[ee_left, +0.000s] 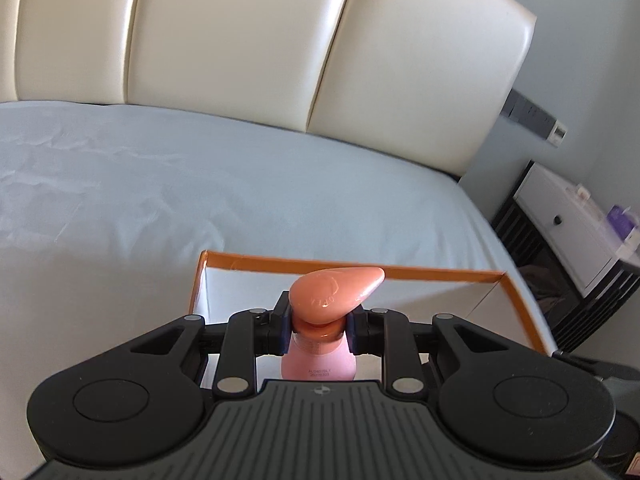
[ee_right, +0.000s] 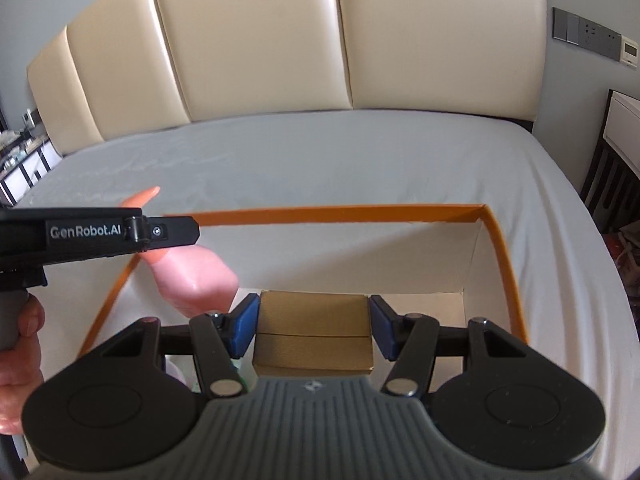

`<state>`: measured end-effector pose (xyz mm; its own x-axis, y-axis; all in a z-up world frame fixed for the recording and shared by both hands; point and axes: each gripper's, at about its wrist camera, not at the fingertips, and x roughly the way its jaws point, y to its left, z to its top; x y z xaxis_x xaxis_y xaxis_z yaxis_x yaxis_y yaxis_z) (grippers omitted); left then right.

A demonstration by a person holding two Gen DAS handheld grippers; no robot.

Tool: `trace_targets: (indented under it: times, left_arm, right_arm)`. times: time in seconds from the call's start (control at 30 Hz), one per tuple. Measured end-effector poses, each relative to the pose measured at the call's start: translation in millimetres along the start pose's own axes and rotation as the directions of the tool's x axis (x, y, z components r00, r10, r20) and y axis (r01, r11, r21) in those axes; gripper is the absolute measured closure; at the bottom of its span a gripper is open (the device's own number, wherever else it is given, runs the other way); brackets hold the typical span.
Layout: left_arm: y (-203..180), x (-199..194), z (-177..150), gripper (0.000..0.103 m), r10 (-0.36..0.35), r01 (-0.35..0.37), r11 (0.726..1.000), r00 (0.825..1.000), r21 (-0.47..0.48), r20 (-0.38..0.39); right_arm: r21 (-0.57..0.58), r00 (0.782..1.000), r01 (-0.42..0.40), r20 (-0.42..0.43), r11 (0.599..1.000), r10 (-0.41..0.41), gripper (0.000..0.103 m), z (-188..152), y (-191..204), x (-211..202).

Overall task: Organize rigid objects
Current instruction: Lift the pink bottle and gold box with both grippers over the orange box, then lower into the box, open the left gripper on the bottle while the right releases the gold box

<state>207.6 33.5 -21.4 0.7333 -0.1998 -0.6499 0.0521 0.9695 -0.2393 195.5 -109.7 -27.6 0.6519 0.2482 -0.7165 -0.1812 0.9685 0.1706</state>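
My left gripper [ee_left: 318, 330] is shut on the neck of a pink pump bottle [ee_left: 318, 364] with an orange pump head [ee_left: 334, 294]. It holds the bottle over the left part of an orange-rimmed white box [ee_left: 496, 276]. In the right wrist view the left gripper [ee_right: 172, 232] and the bottle [ee_right: 196, 276] show at the box's left side. My right gripper [ee_right: 314, 326] is shut on a small gold box [ee_right: 314, 334], held inside the orange-rimmed box [ee_right: 502, 252] near its front.
The box lies on a bed with a grey sheet [ee_left: 160, 184] and a cream padded headboard [ee_right: 260, 40]. A white nightstand [ee_left: 568, 220] stands to the right of the bed. A hand [ee_right: 20, 344] holds the left gripper's handle.
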Motion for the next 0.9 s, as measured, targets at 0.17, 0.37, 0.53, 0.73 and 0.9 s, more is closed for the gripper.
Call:
trace_targets:
  times: [0.17, 0.37, 0.53, 0.73, 0.9]
  left_arm:
    - [-1.7, 15.3, -9.0, 0.075, 0.027, -0.025, 0.999, 0.998, 0.042, -0.054]
    - [-2.2, 22.6, -17.2, 0.075, 0.083, -0.075, 0.994, 0.991, 0.075, -0.107]
    - [3.3, 19.9, -17.3, 0.074, 0.079, -0.072, 0.995, 0.99, 0.062, -0.118]
    - [9.6, 16.8, -18.2, 0.051, 0.102, -0.097, 0.994, 0.99, 0.058, -0.094]
    - [16.9, 6.6, -13.7, 0.041, 0.046, -0.047, 0.999, 0.996, -0.005, -0.075]
  right_arm:
    - [-0.008, 0.999, 0.013, -0.041, 1.0, -0.014, 0.045, -0.2, 3.7, 15.8]
    - [-0.01, 0.997, 0.015, -0.078, 1.0, -0.016, 0.045, -0.5, 4.9, 24.3]
    - [-0.014, 0.995, 0.02, -0.096, 1.0, -0.022, 0.045, 2.9, 6.0, 34.9]
    - [-0.018, 0.994, 0.022, -0.111, 1.0, -0.024, 0.045, 3.8, 6.3, 36.4]
    - [-0.035, 0.992, 0.033, -0.117, 0.999, -0.037, 0.045, 6.1, 11.0, 38.2]
